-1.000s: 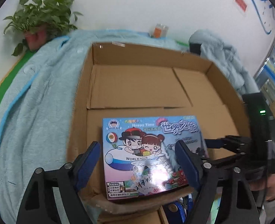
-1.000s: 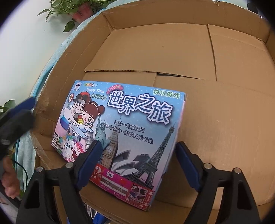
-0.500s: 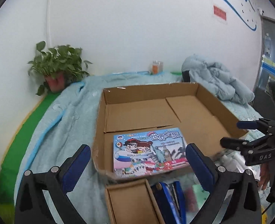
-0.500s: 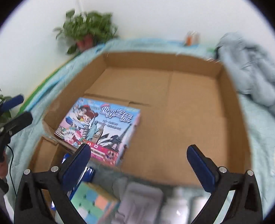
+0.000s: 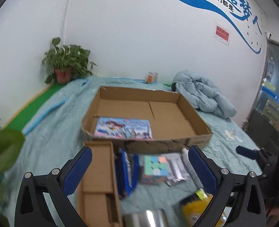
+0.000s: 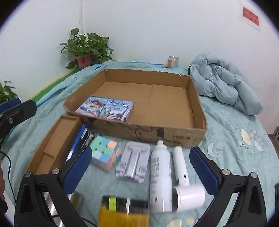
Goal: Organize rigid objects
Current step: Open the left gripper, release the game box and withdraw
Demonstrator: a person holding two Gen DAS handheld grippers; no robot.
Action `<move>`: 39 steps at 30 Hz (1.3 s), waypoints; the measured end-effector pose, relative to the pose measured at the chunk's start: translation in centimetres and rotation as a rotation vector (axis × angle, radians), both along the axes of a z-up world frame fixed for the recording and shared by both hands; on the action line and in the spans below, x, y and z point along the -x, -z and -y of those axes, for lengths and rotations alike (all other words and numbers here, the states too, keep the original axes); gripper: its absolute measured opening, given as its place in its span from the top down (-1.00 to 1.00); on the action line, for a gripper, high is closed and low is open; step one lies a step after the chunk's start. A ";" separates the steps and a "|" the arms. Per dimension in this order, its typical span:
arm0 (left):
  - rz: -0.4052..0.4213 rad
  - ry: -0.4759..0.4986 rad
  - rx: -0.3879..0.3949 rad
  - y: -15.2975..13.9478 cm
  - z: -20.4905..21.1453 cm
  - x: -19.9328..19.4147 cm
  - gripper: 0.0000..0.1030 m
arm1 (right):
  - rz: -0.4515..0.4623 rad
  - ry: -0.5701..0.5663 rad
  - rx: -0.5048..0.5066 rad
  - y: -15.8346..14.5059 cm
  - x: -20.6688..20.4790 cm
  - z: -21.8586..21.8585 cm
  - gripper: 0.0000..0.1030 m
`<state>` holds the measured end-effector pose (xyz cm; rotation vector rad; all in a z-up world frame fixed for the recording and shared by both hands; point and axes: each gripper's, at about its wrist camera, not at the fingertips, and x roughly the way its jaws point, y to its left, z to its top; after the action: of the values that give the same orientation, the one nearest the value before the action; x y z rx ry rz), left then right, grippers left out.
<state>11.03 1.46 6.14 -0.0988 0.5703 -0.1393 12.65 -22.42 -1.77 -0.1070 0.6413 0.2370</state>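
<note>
We see a surface covered with a light blue quilt point(image 6: 234, 128), and the things lie on it. At the far left is a small open carton point(image 6: 52, 147), and just beside it a blue case point(image 6: 78, 141). Behind them stands the large cardboard tray point(image 6: 177, 134), and the board game box point(image 6: 105, 108) lies flat in its front left corner. In front of the tray, going to the right, we find the pastel puzzle cube point(image 6: 106, 155), a grey folding stand point(image 6: 133, 162), a white spray bottle point(image 6: 161, 172) and a white hair dryer point(image 6: 184, 179), all lying close together. A yellow and black package point(image 6: 123, 211) is at the bottom edge, blurred.

Our left gripper point(image 5: 139, 168) has its fingers wide apart and holds nothing; the cube and the blue case appear between them, lower down on the quilt. Our right gripper point(image 6: 140, 167) is also fully spread and empty, above the cube, stand and bottle. The game box is well beyond both pairs of fingers.
</note>
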 end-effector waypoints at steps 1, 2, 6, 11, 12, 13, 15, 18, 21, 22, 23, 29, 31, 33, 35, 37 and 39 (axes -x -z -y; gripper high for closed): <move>-0.004 0.005 0.006 0.3 0.3 0.8 -0.99 | -0.005 0.001 -0.005 0.2 0.6 0.2 -0.99; -0.004 0.003 -0.011 0.6 0.9 1.8 -0.99 | -0.012 0.002 -0.008 0.4 1.0 0.4 -0.99; -0.012 -0.010 -0.053 1.6 2.2 3.4 -0.99 | -0.030 -0.012 -0.019 1.1 2.4 0.9 -0.99; -0.026 0.001 -0.023 2.3 2.4 3.2 -0.89 | -0.027 -0.022 -0.023 1.6 3.3 0.9 -0.99; -0.030 0.001 -0.012 2.5 2.3 3.3 -0.55 | -0.033 -0.023 -0.029 1.8 3.3 1.1 -0.99; -0.039 0.004 0.002 2.5 2.0 2.7 -0.28 | -0.037 -0.023 -0.033 2.0 3.4 1.2 -0.99; -0.087 0.040 0.040 2.9 1.5 1.5 0.27 | -0.047 -0.024 -0.045 2.4 3.4 1.5 -0.99; -0.080 0.056 0.015 3.4 1.7 1.6 -0.19 | -0.073 -0.036 -0.056 3.2 3.2 1.7 -0.99; -0.067 0.027 0.028 3.9 1.3 1.7 -0.99 | -0.101 -0.046 -0.066 4.1 3.2 1.8 -0.99; -0.075 0.031 0.038 4.1 1.3 1.5 -0.99 | -0.111 -0.048 -0.070 4.3 3.2 1.7 -0.99; -0.095 0.045 0.044 4.4 1.3 1.2 -0.99 | -0.120 -0.050 -0.074 4.5 3.2 1.7 -0.99; -0.138 0.061 0.027 6.0 1.6 0.6 -0.99 | -0.146 -0.073 -0.065 5.4 4.0 1.6 -0.99; -0.168 0.075 0.034 6.8 1.5 0.8 -0.99 | -0.159 -0.078 -0.069 5.7 4.4 1.9 -0.99; -0.197 0.094 0.030 7.5 1.4 1.1 -0.99 | -0.192 -0.076 -0.083 6.3 4.8 2.3 -0.99; -0.243 0.110 0.018 8.8 1.2 1.4 -0.99 | -0.224 -0.074 -0.111 6.7 5.2 2.8 -0.99; -0.297 0.129 0.035 9.9 0.9 1.7 -0.98 | -0.243 -0.089 -0.132 6.8 5.9 2.7 -0.99; -0.363 0.146 0.097 11.0 0.1 2.3 -0.98 | -0.247 -0.145 -0.137 6.6 7.0 1.9 -0.99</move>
<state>8.75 1.39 -4.88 -0.1788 0.9336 -0.2946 5.63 -24.28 -8.35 0.0083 0.8616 0.4377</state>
